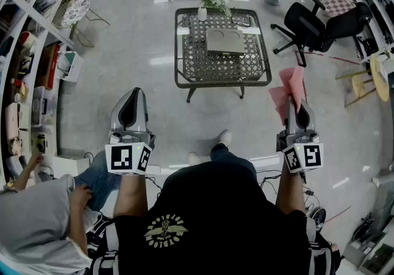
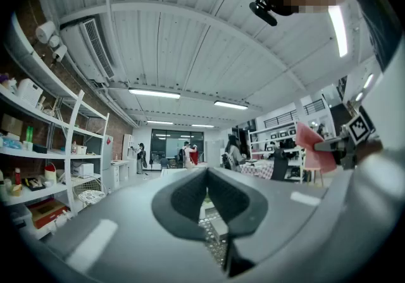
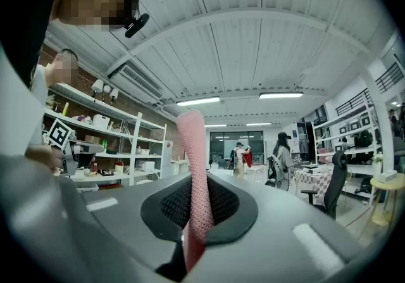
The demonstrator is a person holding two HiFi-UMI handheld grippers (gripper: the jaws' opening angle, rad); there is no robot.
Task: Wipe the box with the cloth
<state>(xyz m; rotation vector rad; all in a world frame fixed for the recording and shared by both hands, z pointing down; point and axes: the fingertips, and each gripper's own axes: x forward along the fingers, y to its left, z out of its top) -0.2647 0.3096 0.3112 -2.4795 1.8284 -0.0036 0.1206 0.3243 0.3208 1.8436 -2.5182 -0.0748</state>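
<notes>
A flat grey box [image 1: 225,40] lies on the low mesh-topped table [image 1: 191,61] ahead of me, well beyond both grippers. My right gripper [image 1: 301,108] is shut on a pink cloth [image 1: 290,89], which stands up out of its tip. In the right gripper view the cloth [image 3: 195,168] is pinched between the jaws of the right gripper [image 3: 196,194]. Over the floor, my left gripper [image 1: 132,96] is shut with nothing in it; its jaws meet in the left gripper view, where the left gripper [image 2: 207,182] points at the table. The cloth [image 2: 314,146] also shows there at the right.
A small vase of flowers [image 1: 209,2] stands at the table's far edge. A black office chair [image 1: 315,24] and a wooden stool [image 1: 374,78] are to the right. Shelving [image 1: 29,52] and a fan [image 1: 70,8] line the left. A person [image 1: 38,212] sits at lower left.
</notes>
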